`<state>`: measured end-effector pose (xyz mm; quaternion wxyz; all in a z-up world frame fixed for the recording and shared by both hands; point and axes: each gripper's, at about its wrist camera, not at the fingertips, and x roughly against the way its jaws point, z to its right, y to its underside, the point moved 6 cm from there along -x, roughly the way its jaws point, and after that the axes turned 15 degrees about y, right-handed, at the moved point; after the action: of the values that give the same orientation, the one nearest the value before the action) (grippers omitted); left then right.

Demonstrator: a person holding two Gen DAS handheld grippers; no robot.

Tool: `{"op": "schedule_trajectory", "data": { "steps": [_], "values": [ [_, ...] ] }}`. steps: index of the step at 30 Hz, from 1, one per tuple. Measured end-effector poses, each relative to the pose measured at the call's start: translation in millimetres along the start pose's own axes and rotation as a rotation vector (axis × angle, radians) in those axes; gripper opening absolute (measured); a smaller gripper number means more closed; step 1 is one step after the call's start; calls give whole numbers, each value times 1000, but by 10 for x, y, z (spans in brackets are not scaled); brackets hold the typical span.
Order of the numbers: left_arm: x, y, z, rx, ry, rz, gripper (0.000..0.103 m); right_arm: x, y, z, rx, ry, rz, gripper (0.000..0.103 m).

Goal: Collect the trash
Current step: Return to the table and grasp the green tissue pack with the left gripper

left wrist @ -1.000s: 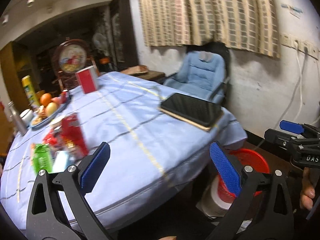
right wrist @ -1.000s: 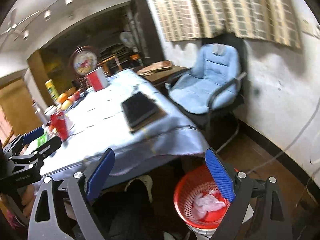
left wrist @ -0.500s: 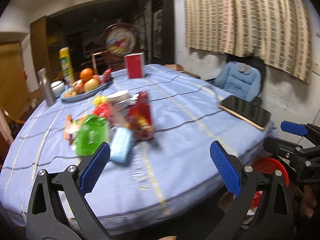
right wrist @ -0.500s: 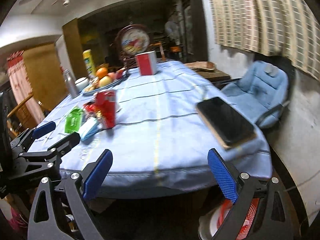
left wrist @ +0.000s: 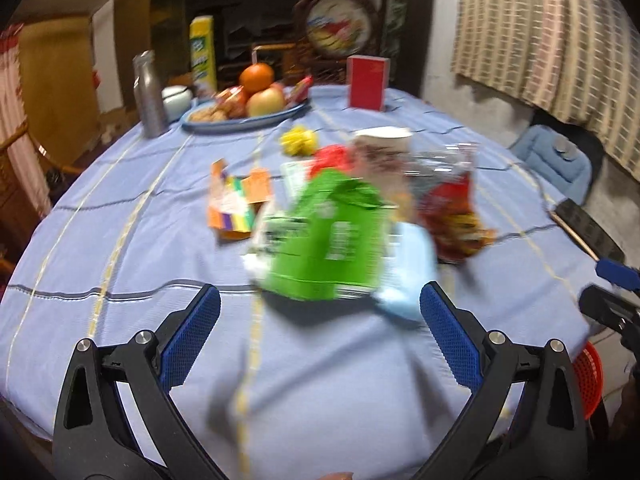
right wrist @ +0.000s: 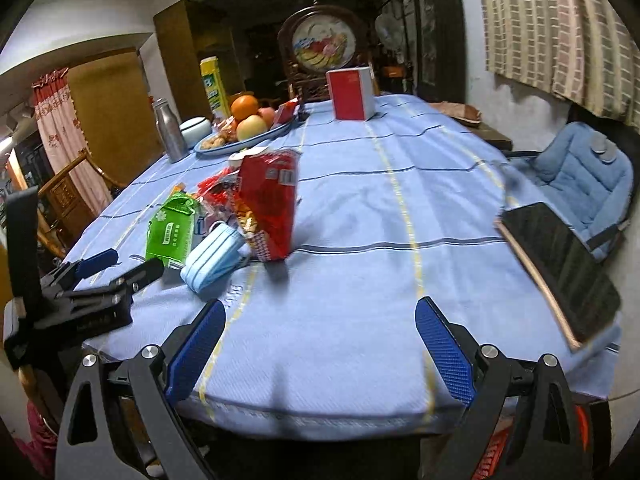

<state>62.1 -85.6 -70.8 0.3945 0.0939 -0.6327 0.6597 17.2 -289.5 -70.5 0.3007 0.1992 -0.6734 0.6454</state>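
A heap of trash lies on the blue tablecloth [left wrist: 120,248]: a green packet [left wrist: 324,240] [right wrist: 170,232], a light-blue face mask [left wrist: 408,280] [right wrist: 212,258], a red snack bag [left wrist: 452,216] [right wrist: 268,204], an orange wrapper [left wrist: 236,204], a paper cup [left wrist: 382,152] and a yellow crumple [left wrist: 298,140]. My left gripper [left wrist: 320,332] hovers open just short of the green packet, which sits between and beyond its fingers. My right gripper [right wrist: 320,344] stands open over the table's near edge, right of the heap. The red bin [left wrist: 588,372] peeks below the table edge at right.
At the back stand a fruit plate [right wrist: 244,140], a metal bottle [right wrist: 170,132], a white bowl [right wrist: 195,126], a red box [right wrist: 352,94] and a yellow tube [right wrist: 212,88]. A dark tablet [right wrist: 560,268] lies at the table's right edge. A blue chair [right wrist: 580,176] stands beyond.
Both views have swung from the red bin and chair back to the table. My left gripper has closed in on the trash heap, the green packet now looming large ahead of it.
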Motion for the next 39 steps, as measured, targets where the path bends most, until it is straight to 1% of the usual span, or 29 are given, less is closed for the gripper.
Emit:
{"op": "schedule_trajectory", "data": {
  "steps": [2, 5, 9, 11, 14, 16, 19, 20, 21, 22, 24, 25, 28, 30, 32, 35, 36, 37, 38, 39],
  "values": [
    [-55, -24, -156, 27, -7, -22, 96, -73, 10, -48, 7, -10, -8, 94],
    [-149, -53, -297, 60, 9, -58, 96, -169, 1, -68, 3, -26, -20, 94],
    [-293, -104, -294, 69, 78, -101, 96, -246, -16, -35, -15, -40, -31, 94],
    [-367, -150, -268, 69, 92, -121, 96, -269, -24, -11, -22, -46, -35, 94],
    [-455, -218, -197, 85, 164, -154, 96, -317, -64, -21, -25, -57, -39, 94],
    [-500, -262, -157, 67, 154, -166, 96, -330, -101, -56, -22, -66, -36, 94],
    [-569, -287, -153, 26, 106, -177, 96, -360, -211, -130, -17, -80, -23, 94],
    [-578, -289, -179, 22, 86, -174, 96, -378, -257, -170, -12, -84, -18, 95],
    [-564, -292, -204, 27, 85, -164, 95, -402, -300, -214, -5, -89, -14, 96],
    [-517, -306, -241, 36, 96, -139, 91, -423, -327, -250, 0, -90, -13, 97],
    [-429, -321, -331, 48, 93, -102, 87, -496, -394, -354, 16, -100, -17, 97],
    [-381, -323, -395, 64, 93, -84, 86, -550, -433, -413, 23, -108, -24, 97],
    [-277, -335, -536, 124, 139, -40, 86, -710, -517, -549, 28, -132, -56, 97],
    [-243, -332, -558, 140, 165, -28, 85, -819, -556, -600, 19, -137, -85, 97],
    [-227, -334, -533, 136, 189, -22, 85, -963, -592, -659, 9, -157, -127, 97],
    [-202, -360, -455, 96, 196, -1, 86, -1109, -595, -664, -26, -148, -169, 97],
    [-206, -369, -434, 90, 199, 5, 87, -1116, -593, -657, -39, -161, -175, 95],
    [-211, -383, -414, 82, 205, 9, 87, -1081, -611, -644, -48, -189, -155, 80],
    [-238, -393, -402, 78, 206, 4, 87, -1057, -617, -637, -42, -188, -142, 56],
    [-261, -392, -396, 76, 206, -3, 87, -1040, -611, -612, -33, -166, -131, 46]
  ]
}}
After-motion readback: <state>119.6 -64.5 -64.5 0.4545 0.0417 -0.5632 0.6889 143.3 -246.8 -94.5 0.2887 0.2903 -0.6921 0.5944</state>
